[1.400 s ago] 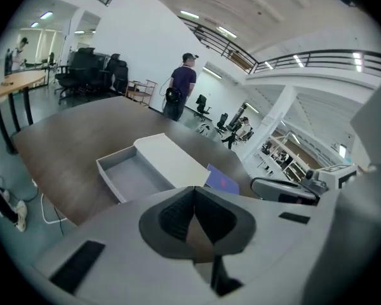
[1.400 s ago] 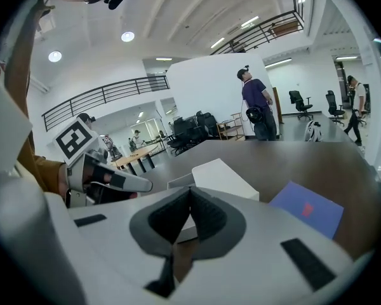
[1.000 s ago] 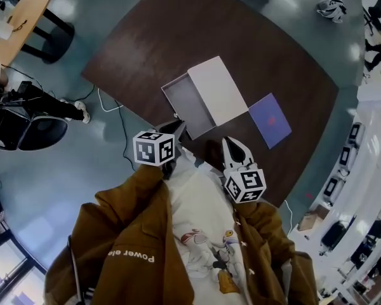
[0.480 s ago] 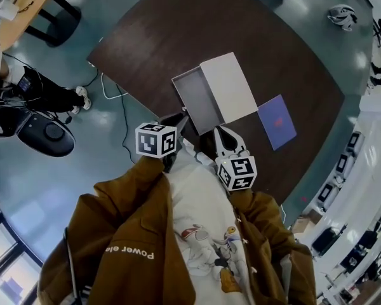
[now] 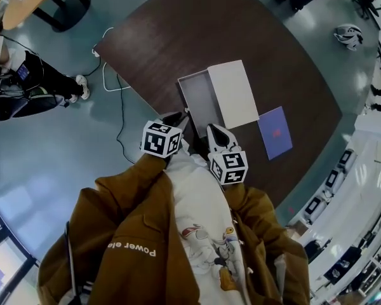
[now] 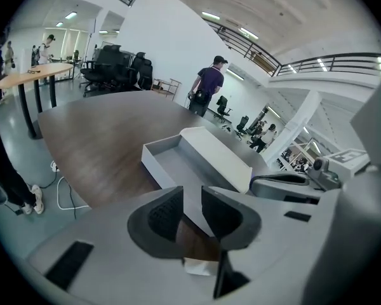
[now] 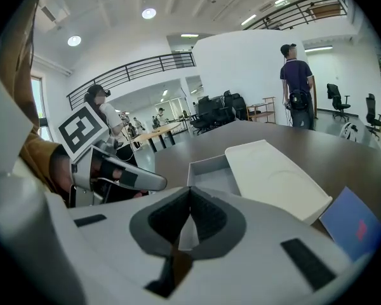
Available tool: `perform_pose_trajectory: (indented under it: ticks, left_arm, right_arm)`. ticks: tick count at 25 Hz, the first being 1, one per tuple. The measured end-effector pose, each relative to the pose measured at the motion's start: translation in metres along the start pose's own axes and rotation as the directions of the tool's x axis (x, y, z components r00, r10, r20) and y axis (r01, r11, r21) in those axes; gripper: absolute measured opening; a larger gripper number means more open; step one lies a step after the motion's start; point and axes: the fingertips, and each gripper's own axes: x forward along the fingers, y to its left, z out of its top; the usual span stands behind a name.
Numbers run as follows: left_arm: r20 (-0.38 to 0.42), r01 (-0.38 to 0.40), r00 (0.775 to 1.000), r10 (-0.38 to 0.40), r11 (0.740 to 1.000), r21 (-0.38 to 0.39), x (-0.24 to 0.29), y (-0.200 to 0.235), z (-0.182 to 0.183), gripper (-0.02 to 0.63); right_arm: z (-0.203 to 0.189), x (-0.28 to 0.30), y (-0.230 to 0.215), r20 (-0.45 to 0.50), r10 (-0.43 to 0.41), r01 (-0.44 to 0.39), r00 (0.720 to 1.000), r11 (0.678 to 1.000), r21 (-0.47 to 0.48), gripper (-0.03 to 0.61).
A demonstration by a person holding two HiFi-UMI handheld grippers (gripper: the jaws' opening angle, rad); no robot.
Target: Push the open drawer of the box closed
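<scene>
While near the drawer, left hand-held gripper apart, right hand-held gripper together.

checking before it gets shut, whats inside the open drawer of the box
The pulled-out part of the drawer shows only its bare grey floor and walls, with nothing in it. Any part under the white box is covered and cannot be seen.

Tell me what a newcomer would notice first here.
A white box sits on the dark table, its grey drawer pulled out to the left in the head view. Both claws hover empty by the drawer's near end, the left claw slightly open, the right claw shut. A purple card lies right of the box.
</scene>
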Motion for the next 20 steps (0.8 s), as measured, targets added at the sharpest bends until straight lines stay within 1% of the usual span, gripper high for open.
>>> perform_pose_trajectory:
  ticks: [2, 4, 6, 9, 11, 13, 15, 18, 20]
  left_arm:
    - [-0.005, -0.003, 1.000, 0.003, 1.000, 0.016, 0.001, 0.005, 0.001, 0.084]
    - [-0.010, -0.014, 1.000, 0.014, 0.998, 0.056, 0.002, 0.012, 0.002, 0.084]
    - [-0.029, -0.026, 0.999, 0.031, 0.990, 0.136, 0.005, 0.017, 0.001, 0.085]
    - [-0.071, -0.031, 0.996, 0.053, 0.961, 0.275, 0.014, 0.021, -0.005, 0.086]
    - [-0.102, -0.027, 0.992, 0.071, 0.923, 0.383, 0.020, 0.021, -0.009, 0.086]
    - [-0.138, -0.008, 0.986, 0.088, 0.868, 0.497, 0.026, 0.020, -0.014, 0.087]
    - [-0.184, 0.028, 0.978, 0.098, 0.811, 0.585, 0.032, 0.021, -0.022, 0.086]
    - [-0.246, 0.075, 0.961, 0.123, 0.743, 0.666, 0.039, 0.026, -0.032, 0.086]
    - [-0.271, 0.091, 0.952, 0.146, 0.708, 0.701, 0.043, 0.030, -0.035, 0.086]
  right_arm:
    - [-0.001, 0.007, 0.003, -0.011, 0.011, -0.011, 1.000, 1.000, -0.009, 0.006]
    - [-0.001, 0.014, 0.007, -0.020, 0.020, -0.021, 1.000, 1.000, -0.019, 0.006]
    - [-0.002, 0.020, 0.009, -0.026, 0.027, -0.027, 0.999, 0.999, -0.021, 0.006]
    - [-0.005, 0.026, 0.010, -0.039, 0.035, -0.036, 0.999, 0.999, -0.022, 0.006]
    - [-0.008, 0.029, 0.011, -0.052, 0.042, -0.044, 0.998, 0.999, -0.025, 0.006]
    - [-0.012, 0.033, 0.013, -0.063, 0.051, -0.052, 0.997, 0.998, -0.029, 0.006]
    - [-0.015, 0.039, 0.016, -0.072, 0.056, -0.059, 0.996, 0.998, -0.033, 0.006]
    - [-0.017, 0.046, 0.021, -0.084, 0.062, -0.065, 0.995, 0.997, -0.036, 0.006]
    - [-0.016, 0.049, 0.023, -0.087, 0.064, -0.067, 0.994, 0.997, -0.037, 0.006]
